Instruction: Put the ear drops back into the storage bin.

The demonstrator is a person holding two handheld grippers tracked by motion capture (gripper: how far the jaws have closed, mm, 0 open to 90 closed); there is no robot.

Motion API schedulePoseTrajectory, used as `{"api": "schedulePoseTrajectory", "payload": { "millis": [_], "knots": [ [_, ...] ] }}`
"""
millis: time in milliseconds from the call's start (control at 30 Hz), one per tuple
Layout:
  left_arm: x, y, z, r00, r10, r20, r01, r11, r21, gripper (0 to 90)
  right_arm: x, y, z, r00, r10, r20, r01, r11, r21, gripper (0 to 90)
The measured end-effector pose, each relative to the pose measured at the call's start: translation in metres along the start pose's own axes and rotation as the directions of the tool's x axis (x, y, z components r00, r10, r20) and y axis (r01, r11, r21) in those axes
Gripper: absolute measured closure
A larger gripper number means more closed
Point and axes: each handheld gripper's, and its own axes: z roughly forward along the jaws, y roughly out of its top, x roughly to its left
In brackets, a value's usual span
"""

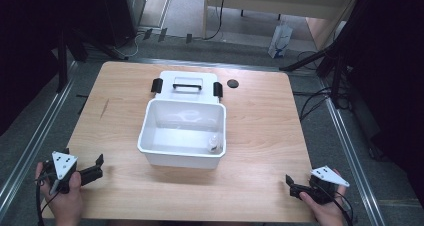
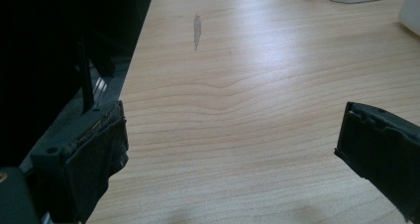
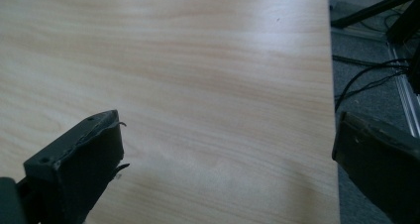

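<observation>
Two grippers are held at the near table (image 1: 260, 136) corners, the left gripper (image 1: 95, 167) (image 2: 230, 149) and right gripper (image 1: 291, 183) (image 3: 228, 159) each with jaws spread wide over bare wood, nothing between them. Well ahead of both sets of fingers, a white bin (image 1: 183, 133) is seen mid-table with a small bottle (image 1: 214, 144) in its right corner. Beyond it, touching its far side, a lid (image 1: 187, 85) with a black handle is laid, a black disc (image 1: 232, 83) just right of that.

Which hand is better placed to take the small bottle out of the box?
Right, probably: the bottle stands in the box's right front corner, nearer the right tongs, which are open and empty.
</observation>
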Motion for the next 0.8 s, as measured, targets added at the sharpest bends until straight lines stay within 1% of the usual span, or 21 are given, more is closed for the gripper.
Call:
{"api": "schedulePoseTrajectory", "payload": {
  "millis": [33, 67, 133, 200, 233, 300, 333, 400, 467, 533, 633, 800],
  "knots": [
    [0.0003, 0.0000, 0.0001, 1.0000, -0.001, 0.001, 0.001, 1.0000, 0.001, 0.3, -0.0009, -0.0013, -0.0013, 0.9996, 0.027, 0.000, -0.027, 0.999, -0.023, 0.0],
    [0.0004, 0.0001, 0.0002, 1.0000, -0.006, 0.003, 0.006, 1.0000, 0.003, 0.3, -0.0016, -0.0034, -0.0021, 0.9989, 0.044, 0.013, -0.044, 0.998, -0.042, 0.0],
    [0.0015, 0.0000, 0.0004, 0.9999, -0.014, 0.006, 0.014, 0.9999, 0.001, 0.3, -0.0031, -0.0052, -0.0041, 0.9968, 0.076, 0.026, -0.074, 0.995, -0.070, 0.0],
    [0.0024, 0.0000, 0.0003, 0.9997, -0.023, 0.007, 0.023, 0.9997, 0.002, 0.3, -0.0058, -0.0063, -0.0059, 0.9941, 0.105, 0.027, -0.103, 0.991, -0.090, 0.0],
    [0.0026, -0.0001, 0.0003, 0.9996, -0.028, 0.008, 0.028, 0.9996, 0.002, 0.2, -0.0073, -0.0065, -0.0064, 0.9919, 0.124, 0.027, -0.121, 0.988, -0.095, 0.0],
    [0.0035, -0.0001, 0.0001, 0.9995, -0.029, 0.010, 0.029, 0.9996, 0.002, 0.3, -0.0097, -0.0063, -0.0055, 0.9896, 0.143, 0.016, -0.141, 0.987, -0.081, 0.0],
    [0.0036, 0.0000, 0.0001, 0.9995, -0.031, 0.010, 0.031, 0.9995, 0.004, 0.3, -0.0096, -0.0061, -0.0049, 0.9891, 0.145, 0.022, -0.143, 0.987, -0.077, 0.0],
    [0.0037, 0.0000, 0.0003, 0.9994, -0.034, 0.010, 0.034, 0.9994, 0.003, 0.3, -0.0083, -0.0055, -0.0036, 0.9904, 0.136, 0.025, -0.134, 0.989, -0.056, 0.0],
    [0.0038, -0.0001, 0.0001, 0.9993, -0.035, 0.012, 0.035, 0.9994, 0.002, 0.3, -0.0061, -0.0048, -0.0026, 0.9918, 0.120, 0.043, -0.118, 0.992, -0.047, 0.0],
    [0.0039, -0.0001, 0.0003, 0.9992, -0.038, 0.012, 0.038, 0.9993, 0.002, 0.2, -0.0050, -0.0045, -0.0014, 0.9928, 0.110, 0.047, -0.108, 0.993, -0.036, 0.0],
    [0.0040, -0.0001, 0.0005, 0.9992, -0.038, 0.012, 0.038, 0.9993, 0.000, 0.3, -0.0047, -0.0041, -0.0005, 0.9927, 0.107, 0.056, -0.106, 0.994, -0.023, 0.0],
    [0.0036, 0.0004, 0.0010, 0.9994, -0.034, 0.011, 0.034, 0.9994, 0.010, 0.3, -0.0034, -0.0035, 0.0008, 0.9922, 0.107, 0.064, -0.107, 0.994, -0.005, 0.0]
  ]
}}
